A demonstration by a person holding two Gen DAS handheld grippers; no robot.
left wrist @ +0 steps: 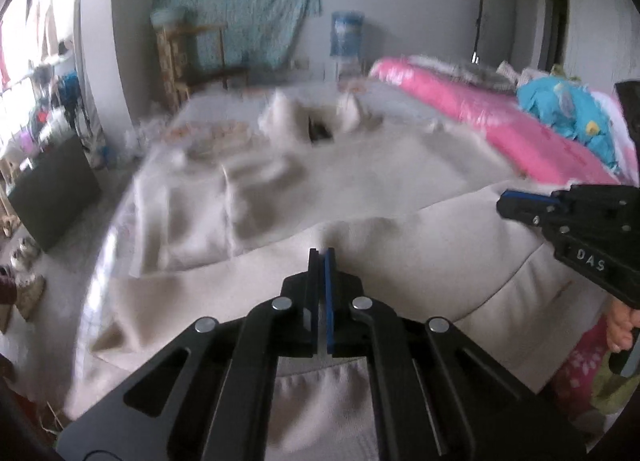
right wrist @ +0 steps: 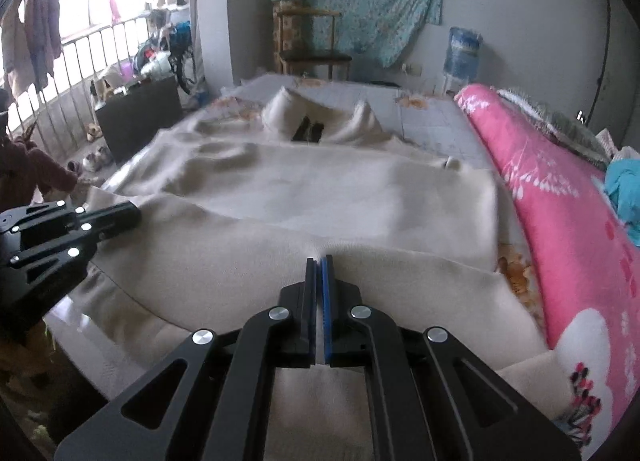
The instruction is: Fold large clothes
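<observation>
A large cream coat (left wrist: 360,177) (right wrist: 320,189) lies spread on the bed, collar at the far end. Its near hem is lifted and folded over toward the collar. My left gripper (left wrist: 322,255) is shut on the hem's fold; it also shows at the left of the right wrist view (right wrist: 134,215). My right gripper (right wrist: 319,263) is shut on the same hem edge further right; it also shows at the right of the left wrist view (left wrist: 505,203).
A rolled pink quilt (right wrist: 560,213) lies along the bed's right side, with blue clothes (left wrist: 568,109) on it. A dark box (right wrist: 140,117) and shoes (left wrist: 28,277) stand on the floor at left. A wooden chair (right wrist: 312,45) and water bottle (right wrist: 462,49) stand by the far wall.
</observation>
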